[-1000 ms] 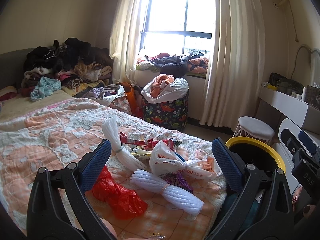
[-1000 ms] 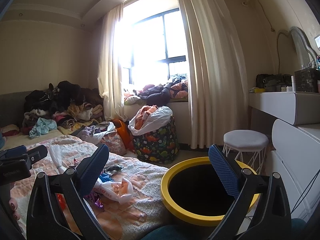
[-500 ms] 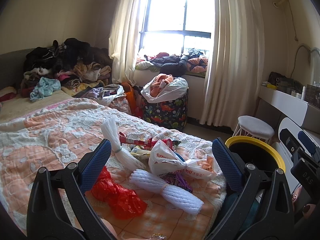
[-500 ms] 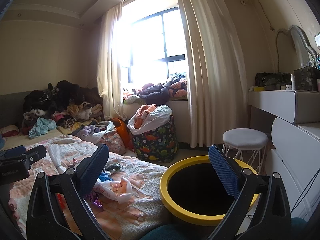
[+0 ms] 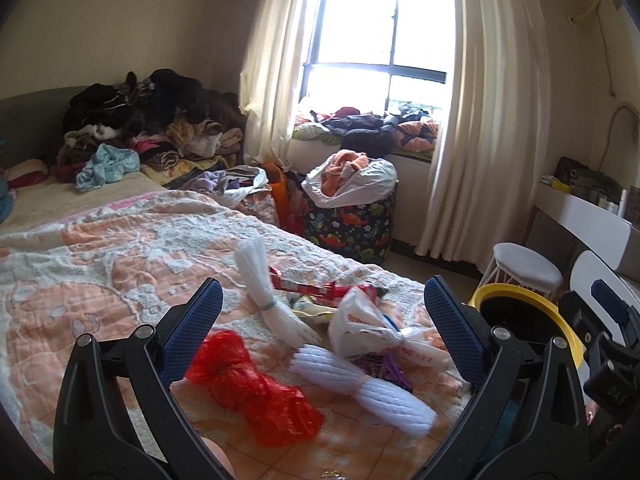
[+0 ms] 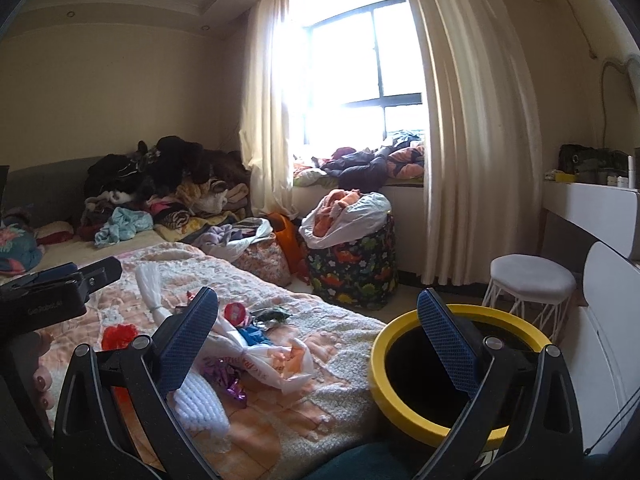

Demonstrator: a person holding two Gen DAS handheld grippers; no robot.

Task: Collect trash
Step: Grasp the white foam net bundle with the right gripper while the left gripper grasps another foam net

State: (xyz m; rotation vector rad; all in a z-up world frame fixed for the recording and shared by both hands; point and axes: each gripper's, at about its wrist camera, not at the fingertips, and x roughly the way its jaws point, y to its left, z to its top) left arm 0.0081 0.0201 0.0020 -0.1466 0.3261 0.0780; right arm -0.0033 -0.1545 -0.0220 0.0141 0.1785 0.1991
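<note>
1. The left gripper [image 5: 322,330] has its fingers [image 5: 192,326] spread wide and released, grasping nothing, above the bed [image 5: 100,264] in the lower half of the left wrist view.
2. Between those fingers lies the trash. A red plastic bag [image 5: 256,392] sits at lower centre, just right of the left finger.
3. A white foam net [image 5: 364,388] lies to the right of the red bag, with a purple wrapper [image 5: 386,368] touching its upper edge.
4. A knotted white plastic bag [image 5: 372,332] lies above the net, near the right finger but apart from it.
5. A second, tied foam net [image 5: 266,296] stretches up toward centre frame, with a red snack wrapper [image 5: 316,288] behind it.
6. The yellow-rimmed bin [image 5: 504,294] stands beside the bed at lower right, partly behind the right finger.
7. The right gripper [image 6: 318,334] also has its fingers [image 6: 188,340] wide apart and released, grasping nothing.
8. In the right wrist view, its left finger overlaps the trash pile at lower left. The white plastic bag [image 6: 276,364] lies between the fingers, nearer the left one.
9. The right finger stands in front of the bin [image 6: 384,372], whose dark opening fills the lower right.
10. A white stool [image 6: 532,280] stands behind the bin at right.
</note>
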